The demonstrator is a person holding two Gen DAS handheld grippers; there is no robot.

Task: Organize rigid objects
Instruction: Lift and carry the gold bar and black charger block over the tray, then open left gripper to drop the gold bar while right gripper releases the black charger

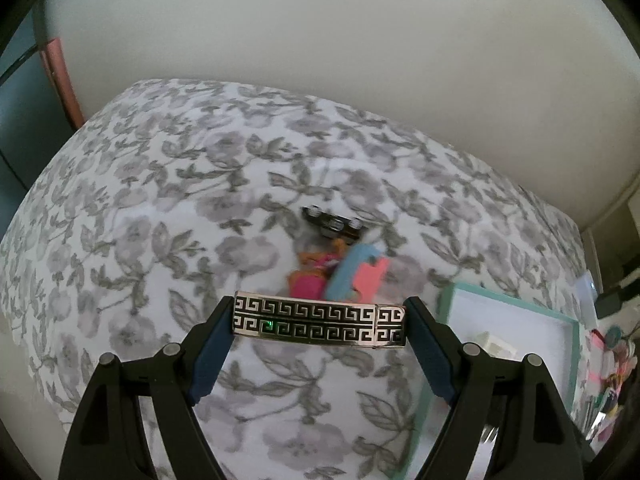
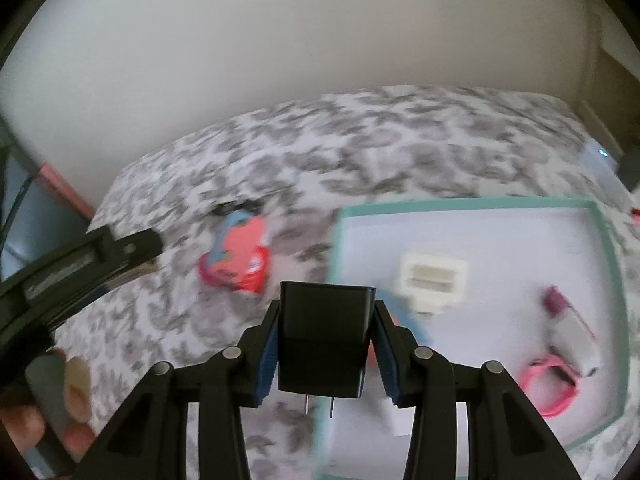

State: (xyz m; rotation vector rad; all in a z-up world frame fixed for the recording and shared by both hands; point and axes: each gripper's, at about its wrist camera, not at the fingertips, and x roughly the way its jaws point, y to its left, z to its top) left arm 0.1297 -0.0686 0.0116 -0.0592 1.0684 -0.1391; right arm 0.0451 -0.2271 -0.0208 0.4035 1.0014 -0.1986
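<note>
My left gripper (image 1: 320,322) is shut on a flat metal bar with a black Greek-key pattern (image 1: 320,322), held crosswise above the floral bedsheet. My right gripper (image 2: 326,340) is shut on a black plug adapter (image 2: 324,340) with its two prongs pointing down, above the left edge of a teal-rimmed white tray (image 2: 464,203). The tray holds a cream block (image 2: 434,276), a pink band (image 2: 554,386) and a maroon-capped white item (image 2: 570,324). On the sheet lie a black toy car (image 1: 332,224), pink-orange toys (image 1: 316,270), and a blue and coral piece (image 1: 360,274).
The tray also shows at the lower right of the left wrist view (image 1: 504,294). The left gripper's arm (image 2: 76,268) and a hand (image 2: 76,392) show at the left of the right wrist view. A wall (image 1: 360,40) stands behind the bed. Clutter (image 1: 612,368) sits at the far right.
</note>
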